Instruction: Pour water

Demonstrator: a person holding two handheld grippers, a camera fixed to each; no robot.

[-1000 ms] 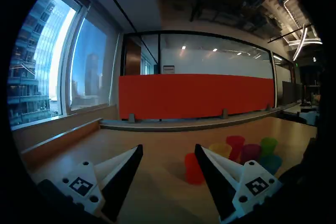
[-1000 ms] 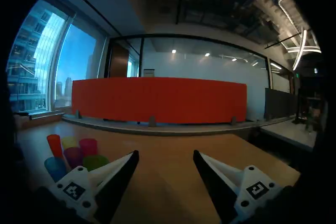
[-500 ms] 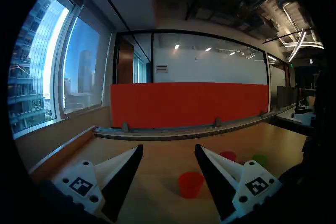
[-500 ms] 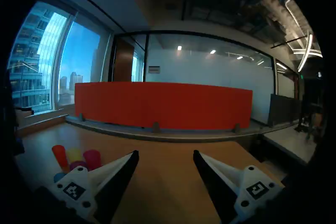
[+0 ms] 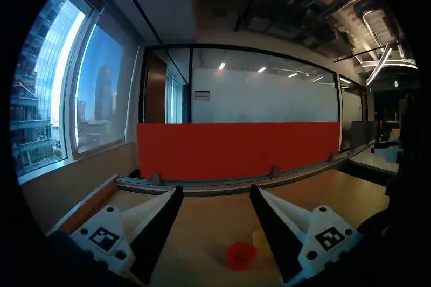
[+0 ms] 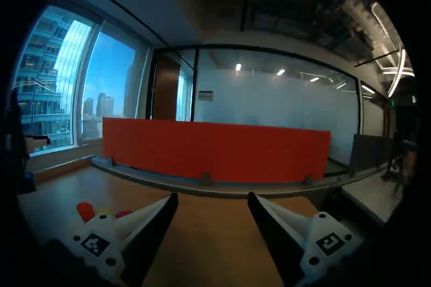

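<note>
Fingers (image 5: 156, 225) of the left gripper (image 5: 216, 188) stand spread wide apart with nothing between them, held above a wooden desk (image 5: 210, 228). In the left gripper view a red cup (image 5: 241, 254) stands upright on the desk, low down between the two fingers and closer to the right-hand one. Just behind it a yellow cup (image 5: 260, 237) peeks out, partly hidden by that finger. Both cups sit well short of the desk's far edge, where an orange partition (image 5: 237, 149) runs across. A tall window (image 5: 54, 98) lines the desk's left edge.

The right gripper (image 6: 212, 195) also has its fingers (image 6: 153, 230) wide apart and gripping nothing. In the right gripper view the cups appear toward the desk's left side, just past the left-hand finger: the red cup (image 6: 85, 210), the yellow cup (image 6: 103, 213) and a pink cup (image 6: 124, 214), close together with only their tops showing. Whether any cup holds water cannot be told. The partition (image 6: 215, 149) closes off the far edge here too.
</note>
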